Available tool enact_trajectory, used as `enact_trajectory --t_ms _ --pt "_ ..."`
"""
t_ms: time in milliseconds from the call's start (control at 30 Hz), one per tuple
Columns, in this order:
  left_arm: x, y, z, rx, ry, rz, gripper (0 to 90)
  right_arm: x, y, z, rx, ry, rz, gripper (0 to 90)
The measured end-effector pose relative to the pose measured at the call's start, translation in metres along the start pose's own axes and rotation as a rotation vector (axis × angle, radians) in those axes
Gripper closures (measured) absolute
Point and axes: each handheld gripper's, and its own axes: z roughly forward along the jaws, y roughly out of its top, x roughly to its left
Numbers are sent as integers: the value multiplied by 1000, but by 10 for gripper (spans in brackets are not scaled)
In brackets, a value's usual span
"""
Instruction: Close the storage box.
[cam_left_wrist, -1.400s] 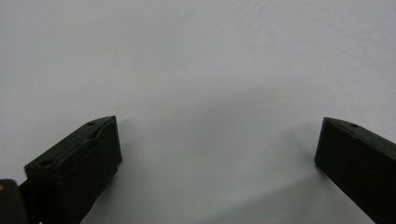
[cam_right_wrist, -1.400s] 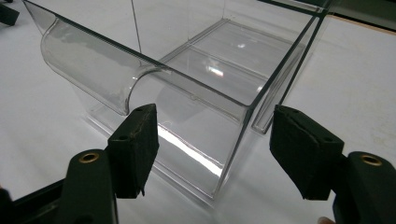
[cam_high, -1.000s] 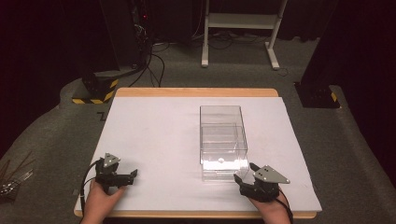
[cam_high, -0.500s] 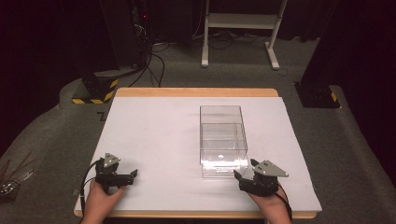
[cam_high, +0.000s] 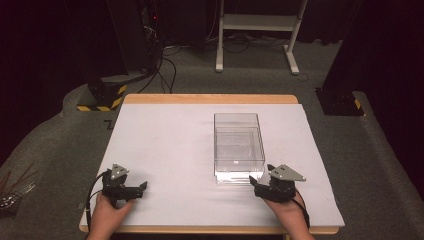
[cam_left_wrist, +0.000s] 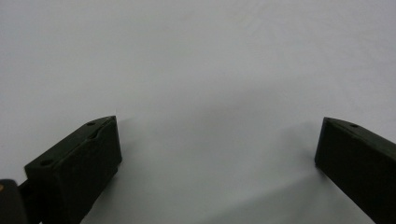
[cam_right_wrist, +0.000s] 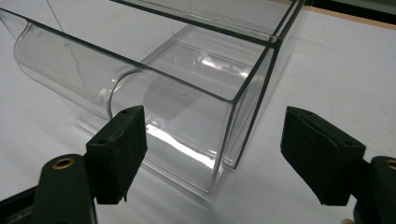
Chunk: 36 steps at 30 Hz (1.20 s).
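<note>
Clear plastic box (cam_right_wrist: 187, 93) sits just ahead of the right hand-held gripper (cam_right_wrist: 212, 154), whose jaws just spread wide, nothing gripped. Left hand-held gripper (cam_left_wrist: 217, 144) gapes wide over bare white surface (cam_left_wrist: 196, 56).

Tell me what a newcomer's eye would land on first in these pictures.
First comes the clear plastic box, standing right of the middle of the white table. Next is the right gripper at the box's near right corner; its jaws have just been opening and stand wide, the corner ahead of them and nothing pressed between the pads. The left gripper rests open on bare white at the near left.
</note>
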Motion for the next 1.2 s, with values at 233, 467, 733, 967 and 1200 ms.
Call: enact_trajectory --t_ms 233,467,733,967,1200 --pt "0 0 0 0 0 0 6 -3 2 6 -1 -5 -8 227" --pt "0 0 0 0 0 0 6 -6 7 14 4 -15 4 227" --pt "0 0 0 0 0 0 6 -10 13 23 4 -27 8 226" --pt "0 0 0 0 0 0 6 -14 16 29 2 -31 23 225" --pt "0 0 0 0 0 0 6 -17 20 34 8 -35 30 221"
